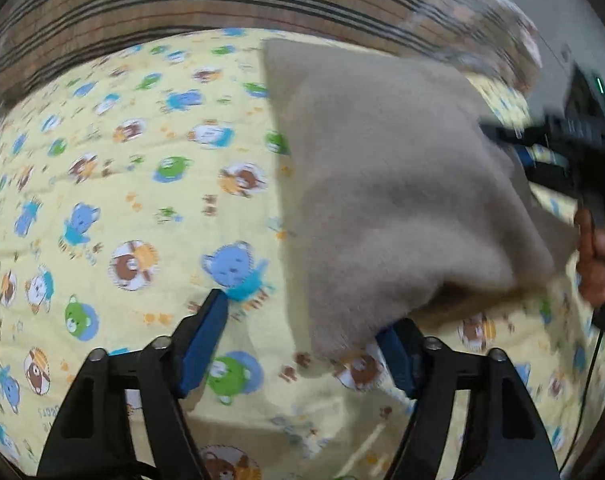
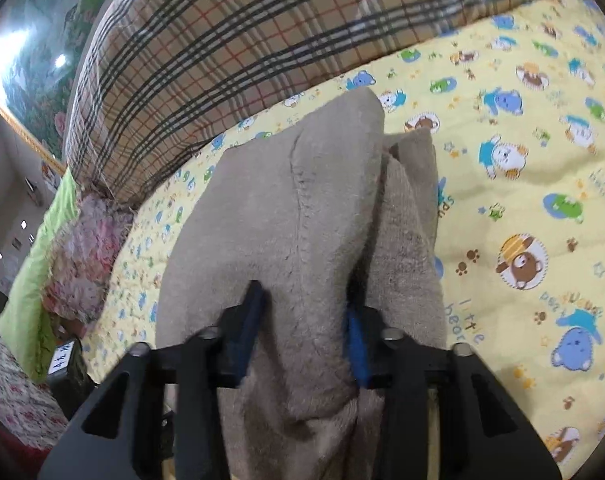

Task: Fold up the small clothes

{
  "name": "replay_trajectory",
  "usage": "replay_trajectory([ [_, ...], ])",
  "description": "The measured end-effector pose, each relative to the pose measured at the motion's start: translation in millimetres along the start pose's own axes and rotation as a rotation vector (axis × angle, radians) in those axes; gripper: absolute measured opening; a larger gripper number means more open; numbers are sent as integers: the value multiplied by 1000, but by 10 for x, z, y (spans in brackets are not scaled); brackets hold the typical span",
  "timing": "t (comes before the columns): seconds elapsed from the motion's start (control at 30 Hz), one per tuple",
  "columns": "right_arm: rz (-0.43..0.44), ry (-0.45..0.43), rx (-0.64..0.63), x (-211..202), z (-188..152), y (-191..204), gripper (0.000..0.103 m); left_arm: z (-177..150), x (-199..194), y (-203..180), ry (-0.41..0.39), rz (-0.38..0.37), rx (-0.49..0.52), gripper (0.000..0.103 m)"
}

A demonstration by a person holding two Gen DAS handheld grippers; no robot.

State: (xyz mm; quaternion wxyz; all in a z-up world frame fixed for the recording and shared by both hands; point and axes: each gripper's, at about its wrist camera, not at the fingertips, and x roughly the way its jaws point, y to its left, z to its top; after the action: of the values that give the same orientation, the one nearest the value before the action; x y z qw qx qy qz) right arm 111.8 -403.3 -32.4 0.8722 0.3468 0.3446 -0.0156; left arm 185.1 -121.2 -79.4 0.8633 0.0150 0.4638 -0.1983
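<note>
A beige fleece garment (image 1: 382, 184) hangs lifted above a yellow bear-print quilt (image 1: 102, 200). My left gripper (image 1: 302, 320) is open, and the garment's lower corner droops over its right finger. My right gripper (image 1: 542, 156) shows at the right edge of the left wrist view, holding the garment's far side. In the right wrist view the garment (image 2: 286, 220) is bunched between the blue pads of my right gripper (image 2: 302, 312), which is shut on it. A second fold of the garment hangs to the right of the pads.
A plaid blanket (image 2: 206, 48) lies along the far edge of the quilt (image 2: 522, 200). A pink floral bundle (image 2: 90, 248) and a green cloth (image 2: 34, 280) sit at the left in the right wrist view.
</note>
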Motion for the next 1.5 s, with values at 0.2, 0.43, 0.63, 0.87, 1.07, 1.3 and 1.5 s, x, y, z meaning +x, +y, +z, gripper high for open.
replay_trajectory([
  [0.2, 83, -69, 43, -196, 147, 106, 12, 26, 11, 17, -4, 17, -16, 68],
  [0.43, -21, -135, -148, -618, 252, 447, 11, 53, 47, 72, 6, 26, -67, 68],
  [0.63, -74, -55, 18, -196, -74, -291, 11, -3, 23, 97, 10, 32, -52, 70],
  [0.87, -124, -117, -90, -103, 29, -70, 11, -67, -26, 82, 30, 31, -30, 70],
  [1.07, -105, -89, -57, -170, 38, -170, 19, -139, -262, 155, 50, -53, 13, 68],
  [1.3, -94, -126, 24, -378, -53, -311, 57, 132, -537, 199, -7, -225, -26, 81],
  [1.5, -39, -89, 76, -225, 13, -400, 58, 646, -87, 333, 65, -304, -171, 81],
])
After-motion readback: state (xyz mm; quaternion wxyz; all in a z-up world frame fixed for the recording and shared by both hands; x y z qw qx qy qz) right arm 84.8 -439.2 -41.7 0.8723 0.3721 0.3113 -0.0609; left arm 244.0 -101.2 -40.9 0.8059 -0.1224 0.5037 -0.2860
